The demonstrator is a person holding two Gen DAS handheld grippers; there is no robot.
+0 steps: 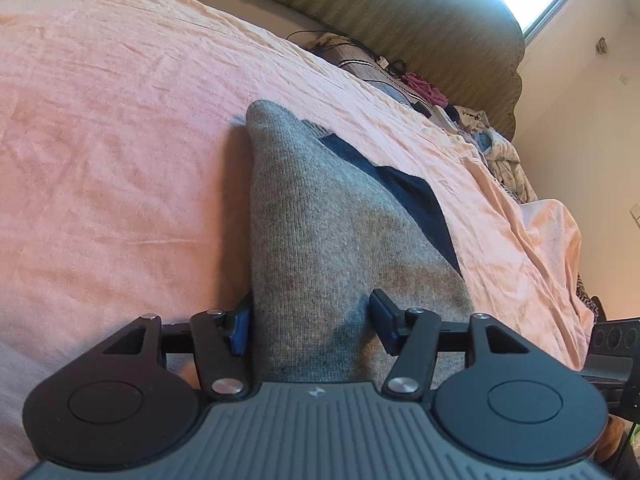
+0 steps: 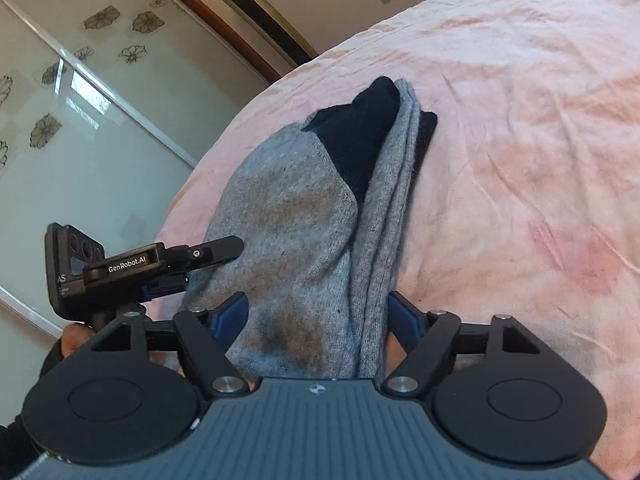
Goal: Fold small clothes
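A grey sock with a dark navy toe [image 1: 320, 208] lies on the pink bed sheet [image 1: 120, 140]. In the left wrist view my left gripper [image 1: 308, 322] has its jaws around the near end of the sock, the fabric bunched between the blue pads. In the right wrist view the grey sock [image 2: 296, 232] lies folded lengthwise, its navy part [image 2: 360, 132] at the far end. My right gripper [image 2: 316, 314] also has its jaws around the sock's near end. The left gripper [image 2: 216, 250] shows at the left there, at the sock's edge.
A padded green headboard [image 1: 420, 28] and a heap of clothes and cables [image 1: 440, 108] lie at the far end of the bed. A glass wardrobe door with flower prints [image 2: 80, 120] stands beyond the bed's edge. A pink stain [image 2: 572, 256] marks the sheet.
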